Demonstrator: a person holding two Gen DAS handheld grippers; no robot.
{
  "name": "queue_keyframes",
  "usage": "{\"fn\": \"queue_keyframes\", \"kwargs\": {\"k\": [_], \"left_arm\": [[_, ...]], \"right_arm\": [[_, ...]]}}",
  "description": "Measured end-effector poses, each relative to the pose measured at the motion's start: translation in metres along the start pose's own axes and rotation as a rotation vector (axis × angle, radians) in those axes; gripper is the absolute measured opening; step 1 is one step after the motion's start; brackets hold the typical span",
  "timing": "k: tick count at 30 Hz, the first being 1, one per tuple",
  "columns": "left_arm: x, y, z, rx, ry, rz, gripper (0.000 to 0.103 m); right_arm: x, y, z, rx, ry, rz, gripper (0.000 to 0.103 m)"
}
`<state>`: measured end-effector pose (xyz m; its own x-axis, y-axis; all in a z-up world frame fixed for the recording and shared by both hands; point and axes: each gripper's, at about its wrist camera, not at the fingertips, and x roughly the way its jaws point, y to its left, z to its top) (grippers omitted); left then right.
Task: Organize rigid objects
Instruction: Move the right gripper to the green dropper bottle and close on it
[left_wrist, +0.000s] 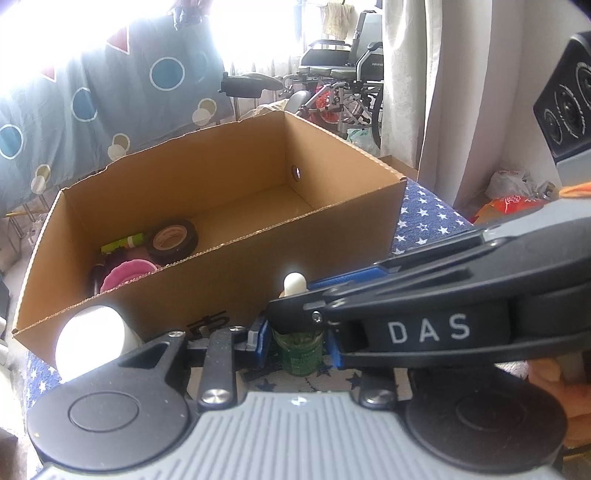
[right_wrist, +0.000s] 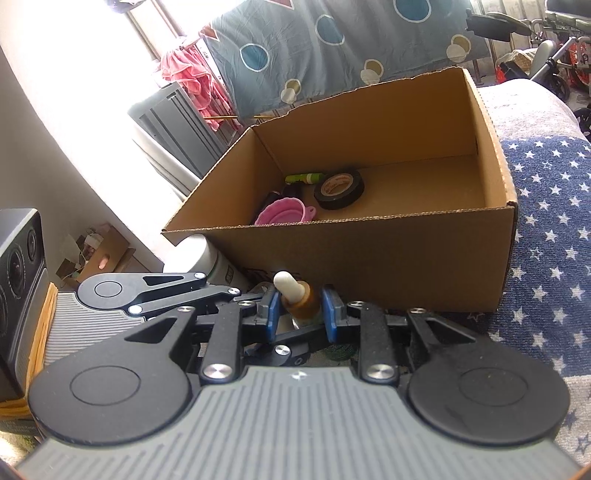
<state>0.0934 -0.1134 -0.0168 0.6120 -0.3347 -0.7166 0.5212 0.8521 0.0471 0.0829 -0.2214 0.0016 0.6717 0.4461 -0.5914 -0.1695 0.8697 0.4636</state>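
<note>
Together, both grippers' jaws pinch one dropper bottle (right_wrist: 301, 301).

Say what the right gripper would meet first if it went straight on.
Probably the near wall of the cardboard box, just beyond the dropper bottle that the right gripper holds; depth is unclear.

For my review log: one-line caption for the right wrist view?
Right gripper fingers clamp dropper bottle before cardboard box.

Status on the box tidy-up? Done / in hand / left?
Done: black tape roll, pink cup and green tube lie in the cardboard box.
In hand: the left gripper is shut on the dropper bottle's green body, the right gripper on its cap.
Left: that bottle and the white container beside the box.
</note>
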Motion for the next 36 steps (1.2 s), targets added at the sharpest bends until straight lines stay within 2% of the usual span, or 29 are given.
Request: {"fn": "queue_keyframes", "kwargs": {"k": [10,15,18,22,26,30,36], "left_arm": [[-0.003,-0.011,-0.008,0.035,-0.004,-0.068,0.032],[-0.003,-0.018,-0.009,0.068,-0.032,-0.069,0.033],[-0.005,-0.021,-0.014,0.078,-0.043,-0.060,0.049],[0.002,-0.024,-0.020,0.091,-0.015,-0.060,0.054],[0.017,-0.028,-0.022,0.101,0.005,-0.045,0.054],[0.026,-0.026,-0.025,0.092,0.030,-0.064,0.054],[0.028,-0.021,-0.027,0.082,0.023,-0.082,0.040]], "right_arm": [[-0.019,-0.004,-0.016,0.037,0.016,-0.047,0.023],[-0.022,-0.007,-0.019,0.033,0.016,-0.066,0.023],[-0.025,-0.009,-0.018,0.028,0.012,-0.067,0.022],[-0.029,-0.010,-0.015,0.017,0.003,-0.058,0.022],[-0.027,-0.012,-0.013,0.014,0.011,-0.061,0.022],[-0.024,-0.016,-0.014,0.026,0.023,-0.067,0.022],[-0.035,-0.010,-0.017,0.006,0.003,-0.011,0.026]]}}
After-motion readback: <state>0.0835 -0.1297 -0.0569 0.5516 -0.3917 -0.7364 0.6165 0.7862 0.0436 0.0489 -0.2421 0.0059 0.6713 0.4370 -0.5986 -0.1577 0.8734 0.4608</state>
